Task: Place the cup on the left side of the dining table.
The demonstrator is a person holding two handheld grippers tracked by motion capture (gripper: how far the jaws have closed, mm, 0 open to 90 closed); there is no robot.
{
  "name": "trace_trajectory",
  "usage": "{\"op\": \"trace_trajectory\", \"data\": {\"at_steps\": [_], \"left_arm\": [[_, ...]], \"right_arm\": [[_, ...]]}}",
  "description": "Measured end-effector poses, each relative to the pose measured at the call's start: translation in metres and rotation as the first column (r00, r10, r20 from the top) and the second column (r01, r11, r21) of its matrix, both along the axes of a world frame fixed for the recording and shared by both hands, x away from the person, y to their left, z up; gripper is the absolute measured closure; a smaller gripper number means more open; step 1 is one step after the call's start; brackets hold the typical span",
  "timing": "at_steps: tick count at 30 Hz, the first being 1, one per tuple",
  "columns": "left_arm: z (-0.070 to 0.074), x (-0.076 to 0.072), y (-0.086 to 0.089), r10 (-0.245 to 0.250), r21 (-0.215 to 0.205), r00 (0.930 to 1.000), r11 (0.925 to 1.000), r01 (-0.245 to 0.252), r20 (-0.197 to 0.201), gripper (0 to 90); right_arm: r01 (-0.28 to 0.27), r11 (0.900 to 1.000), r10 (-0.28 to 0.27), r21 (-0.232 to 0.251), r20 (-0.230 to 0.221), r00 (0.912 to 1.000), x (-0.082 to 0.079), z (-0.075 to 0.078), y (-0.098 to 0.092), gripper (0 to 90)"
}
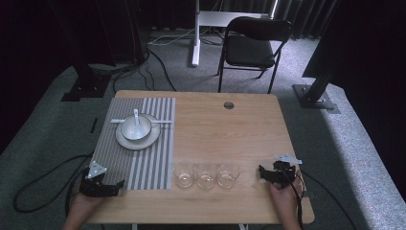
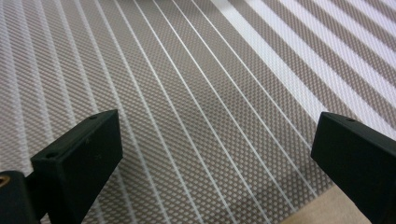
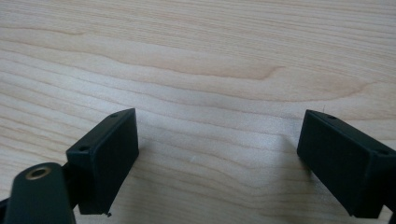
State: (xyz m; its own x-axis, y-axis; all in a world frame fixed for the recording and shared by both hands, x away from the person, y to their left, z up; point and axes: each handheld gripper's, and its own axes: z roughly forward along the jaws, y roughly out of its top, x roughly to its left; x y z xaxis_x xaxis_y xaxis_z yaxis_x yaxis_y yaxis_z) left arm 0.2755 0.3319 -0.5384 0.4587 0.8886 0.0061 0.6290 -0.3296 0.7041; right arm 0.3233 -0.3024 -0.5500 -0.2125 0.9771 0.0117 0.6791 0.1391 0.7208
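My left tongs (image 1: 116, 186) are gaping over the striped mat (image 1: 143, 163), right tongs (image 1: 262, 171) gaping on bare bench (image 1: 230, 129); three glasses (image 1: 206, 175) are standing between them.

room: dim, black curtains; wooden table (image 1: 230, 129) lit from above, soft.
high view: low-res, grainy, slight edge bend.
glasses (image 1: 206, 175): faint glints, weak shadows.
placemat (image 2: 187, 93): weave sharp mid-frame in left gripper view, jaw shadow at its near edge.
right gripper view: grain crisp, jaws cast short shadows on the table.
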Motion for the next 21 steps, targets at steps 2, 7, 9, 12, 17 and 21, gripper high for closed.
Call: {"op": "trace_trajectory", "data": {"at_steps": [2, 7, 9, 12, 17, 21], "left_arm": [[0.002, 0.000, 0.000, -0.007, -0.017, 1.0000, 0.9998, 0.007, -0.001, 2.6], [0.003, 0.000, -0.004, -0.016, -0.019, 0.9998, 0.9997, 0.016, 0.007, 2.6], [0.004, 0.000, -0.005, -0.029, -0.033, 0.9996, 0.9990, 0.029, 0.002, 2.6], [0.007, 0.001, -0.009, -0.047, -0.042, 0.9989, 0.9980, 0.047, 0.005, 2.6], [0.011, 0.002, -0.016, -0.073, -0.058, 0.9973, 0.9956, 0.074, 0.009, 2.6], [0.012, 0.004, -0.023, -0.107, -0.064, 0.9942, 0.9922, 0.107, 0.000, 2.7]], "right_arm": [[0.000, 1.000, 0.000, 0.000, 0.000, 1.0000, 0.000, 0.000, 0.000, 12.2], [0.000, 1.000, 0.000, 0.000, 0.000, 1.0000, 0.000, 0.000, 0.000, 12.2], [0.000, 1.000, 0.000, 0.000, 0.000, 1.0000, 0.000, 0.000, 0.000, 12.1], [0.000, 1.000, 0.000, 0.000, 0.000, 1.0000, 0.000, 0.000, 0.000, 12.2], [0.000, 1.000, 0.000, 0.000, 0.000, 1.0000, 0.000, 0.000, 0.000, 12.2], [0.000, 1.000, 0.000, 0.000, 0.000, 1.0000, 0.000, 0.000, 0.000, 12.2]]}}
